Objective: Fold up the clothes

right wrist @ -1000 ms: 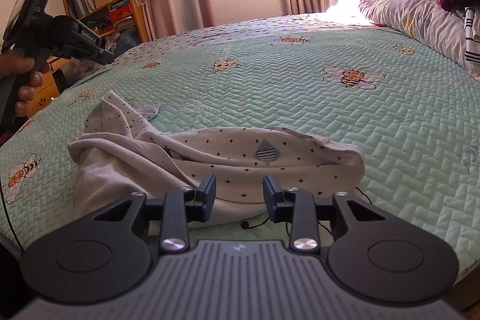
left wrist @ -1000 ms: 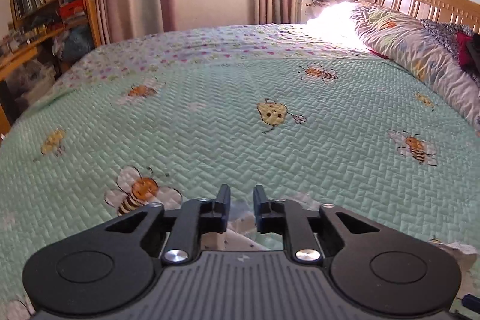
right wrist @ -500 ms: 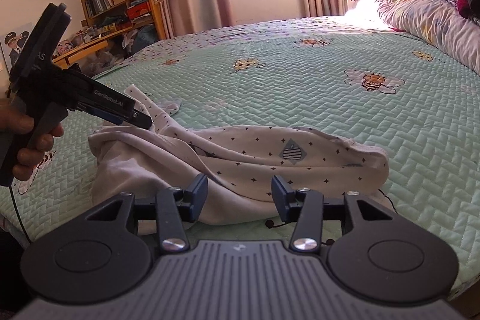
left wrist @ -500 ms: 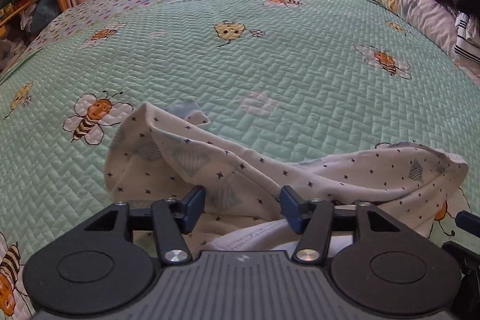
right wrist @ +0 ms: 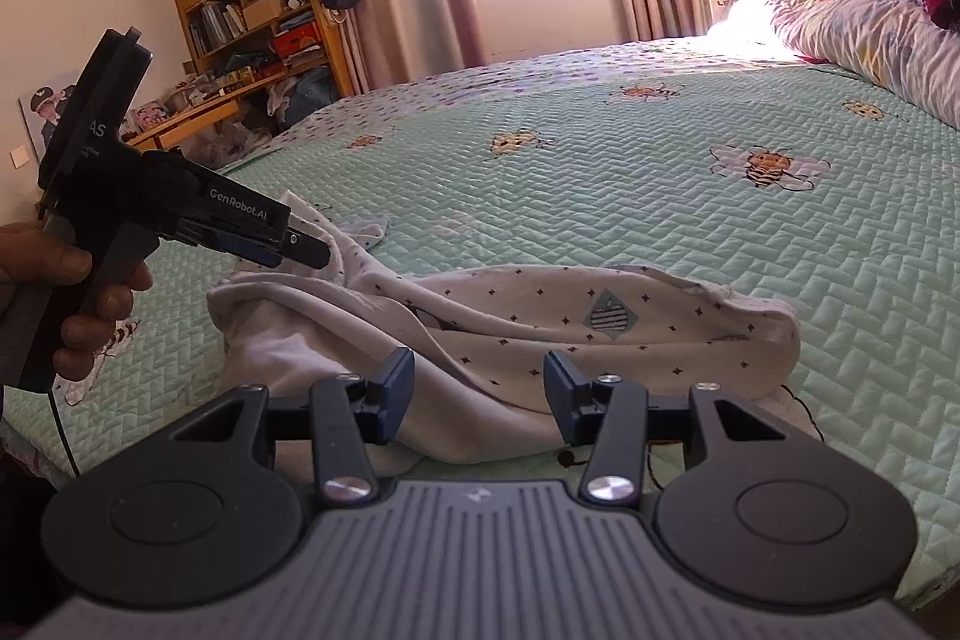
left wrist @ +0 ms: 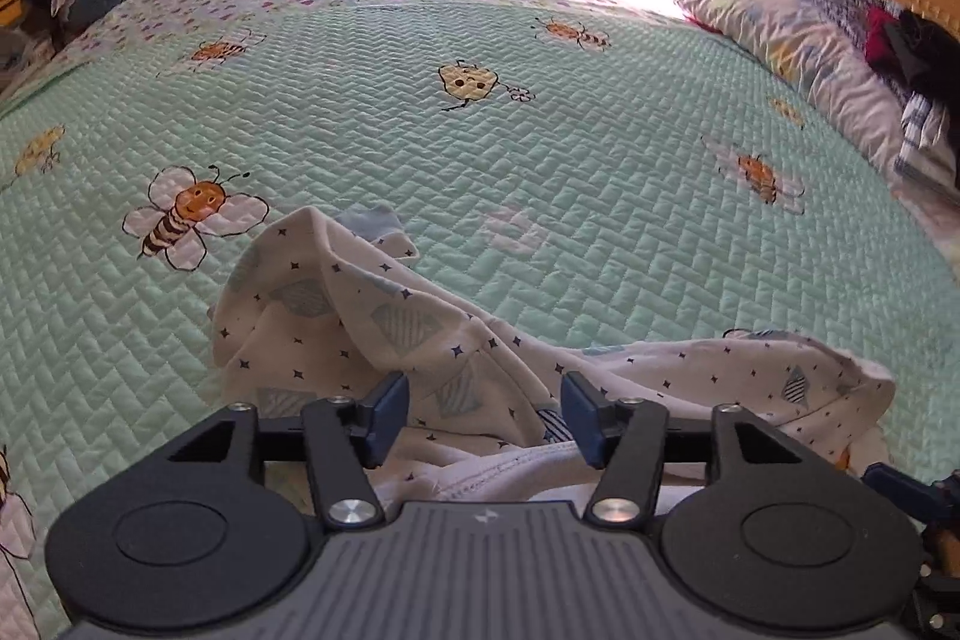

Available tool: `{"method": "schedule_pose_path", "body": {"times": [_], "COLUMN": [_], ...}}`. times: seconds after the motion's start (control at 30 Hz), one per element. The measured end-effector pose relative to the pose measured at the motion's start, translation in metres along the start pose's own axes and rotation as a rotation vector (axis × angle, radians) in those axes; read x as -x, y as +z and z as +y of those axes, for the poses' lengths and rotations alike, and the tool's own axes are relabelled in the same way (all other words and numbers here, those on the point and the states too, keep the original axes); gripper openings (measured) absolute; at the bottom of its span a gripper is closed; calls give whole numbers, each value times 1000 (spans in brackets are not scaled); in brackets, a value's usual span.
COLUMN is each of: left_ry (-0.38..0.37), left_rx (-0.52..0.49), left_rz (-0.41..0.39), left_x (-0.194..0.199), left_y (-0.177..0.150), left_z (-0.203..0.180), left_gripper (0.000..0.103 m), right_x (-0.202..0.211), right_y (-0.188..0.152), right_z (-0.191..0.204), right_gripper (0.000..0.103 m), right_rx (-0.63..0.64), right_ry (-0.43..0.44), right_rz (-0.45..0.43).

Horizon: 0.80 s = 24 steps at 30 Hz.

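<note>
Green quilt (left wrist: 540, 148) carries the crumpled garment (left wrist: 384, 328) near its front edge. Your left gripper (left wrist: 483, 415) has just been opening over it; the right gripper (right wrist: 477, 388) stands open, empty. Soft, limp cloth: pinch a hem.

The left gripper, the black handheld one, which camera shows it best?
The right wrist view: the black handheld left gripper appears whole from the side, a hand on its grip, tip over the crumpled white star-print garment. The left wrist view shows only its open jaws from behind.
</note>
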<state>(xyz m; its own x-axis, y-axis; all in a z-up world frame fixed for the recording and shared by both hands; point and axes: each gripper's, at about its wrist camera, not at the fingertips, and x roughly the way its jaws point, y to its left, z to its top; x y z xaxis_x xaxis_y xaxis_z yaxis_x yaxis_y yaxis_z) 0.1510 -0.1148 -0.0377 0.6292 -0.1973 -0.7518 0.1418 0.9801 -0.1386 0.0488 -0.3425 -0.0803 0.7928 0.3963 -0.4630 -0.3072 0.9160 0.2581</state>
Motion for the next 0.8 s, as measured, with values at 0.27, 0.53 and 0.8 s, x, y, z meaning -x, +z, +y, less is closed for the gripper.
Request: {"method": "schedule_pose_path", "body": {"times": [0.27,0.53,0.8], "left_ry": [-53,-143,-144], "left_rx": [9,-82,-166], "left_rz": [54,98,126], "left_x": [1,9,6], "left_y": [-34,-61,-86], "left_z": [3,-15,-37], "left_gripper": [71,78,90], "right_x": [-34,-38,-12], "right_y": [0,-38,-22], "right_z": [48,67,32], "right_gripper": [58,63,63], "right_rx": [98,153,-12], "right_ry": [179,196,259], "right_rz": [101,235,242]}}
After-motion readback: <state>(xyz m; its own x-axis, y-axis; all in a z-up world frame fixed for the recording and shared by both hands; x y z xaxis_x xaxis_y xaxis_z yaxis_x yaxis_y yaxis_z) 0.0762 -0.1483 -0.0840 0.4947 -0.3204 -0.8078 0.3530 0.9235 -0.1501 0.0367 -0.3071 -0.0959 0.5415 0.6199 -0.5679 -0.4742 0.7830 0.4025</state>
